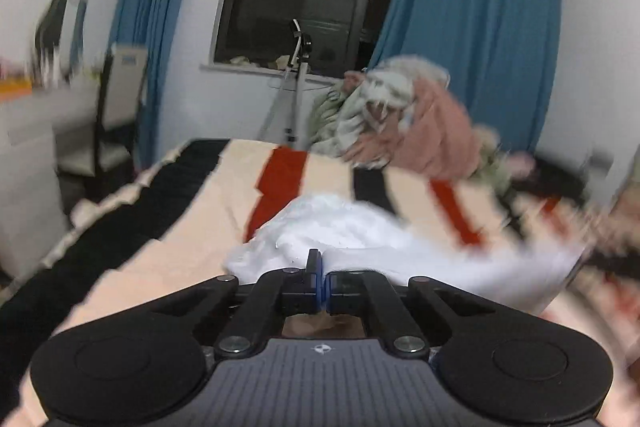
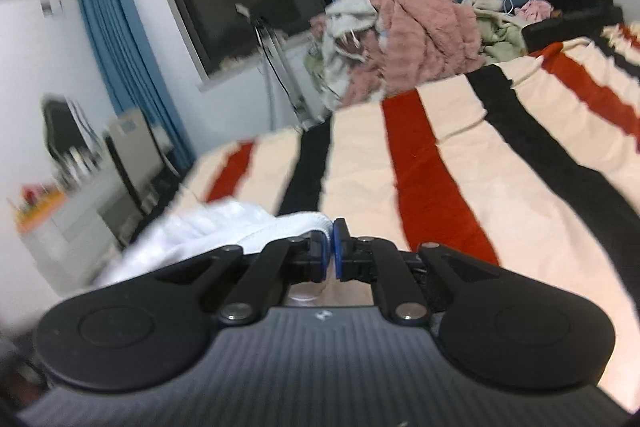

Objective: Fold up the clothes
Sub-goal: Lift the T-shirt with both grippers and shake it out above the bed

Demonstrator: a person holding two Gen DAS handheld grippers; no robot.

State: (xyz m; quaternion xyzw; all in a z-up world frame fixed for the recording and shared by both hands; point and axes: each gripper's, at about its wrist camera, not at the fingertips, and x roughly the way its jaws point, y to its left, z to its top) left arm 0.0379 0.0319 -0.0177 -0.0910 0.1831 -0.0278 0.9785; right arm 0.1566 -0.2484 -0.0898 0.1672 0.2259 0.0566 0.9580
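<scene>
A white garment [image 1: 360, 239] lies bunched on the striped bed cover [image 1: 168, 227]. My left gripper [image 1: 323, 267] is shut on its near edge, and the cloth spreads away to the right. In the right wrist view the same white garment [image 2: 224, 231] hangs to the left of my right gripper [image 2: 333, 233], which is shut on its ribbed hem, held low over the bed cover [image 2: 460, 163]. Both views are blurred by motion.
A heap of pink, grey and green clothes [image 1: 404, 119] [image 2: 404, 35] sits at the bed's far end. A tripod stand [image 1: 296, 87] is by the dark window with blue curtains. A white desk and chair [image 1: 104, 115] stand left of the bed.
</scene>
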